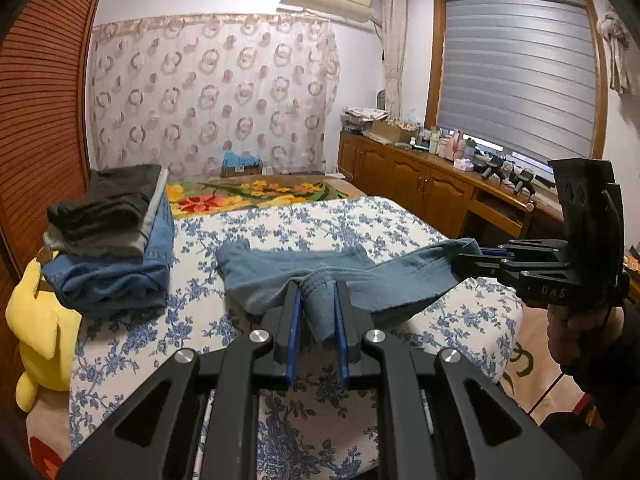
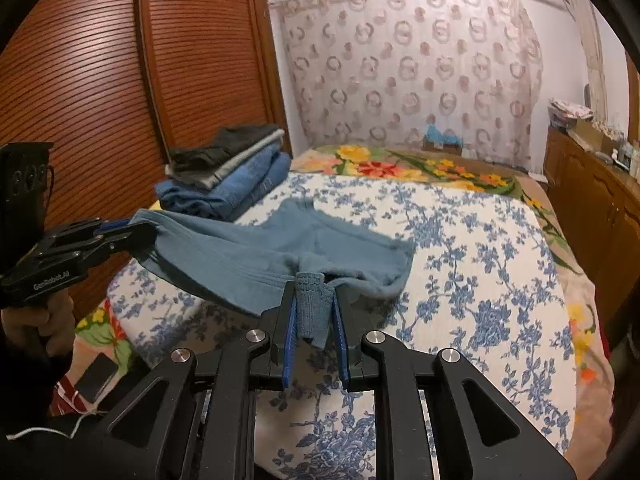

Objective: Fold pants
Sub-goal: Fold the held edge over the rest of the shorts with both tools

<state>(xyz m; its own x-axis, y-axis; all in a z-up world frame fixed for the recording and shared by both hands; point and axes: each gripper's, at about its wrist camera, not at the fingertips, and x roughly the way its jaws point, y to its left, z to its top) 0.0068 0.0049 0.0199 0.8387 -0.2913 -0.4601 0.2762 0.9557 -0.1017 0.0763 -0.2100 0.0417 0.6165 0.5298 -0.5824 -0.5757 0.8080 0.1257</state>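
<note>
Both grippers' fingers clamp blue pants (image 1: 340, 276) over bed (image 1: 400, 220): left gripper (image 1: 318, 312), right gripper (image 2: 314, 308) each pinch one end; garment stretches between, rest trailing toward 12 o'clock.

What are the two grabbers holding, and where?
Both hold the blue pants: left gripper and right gripper each pinch a bunched edge at opposite ends.
</note>
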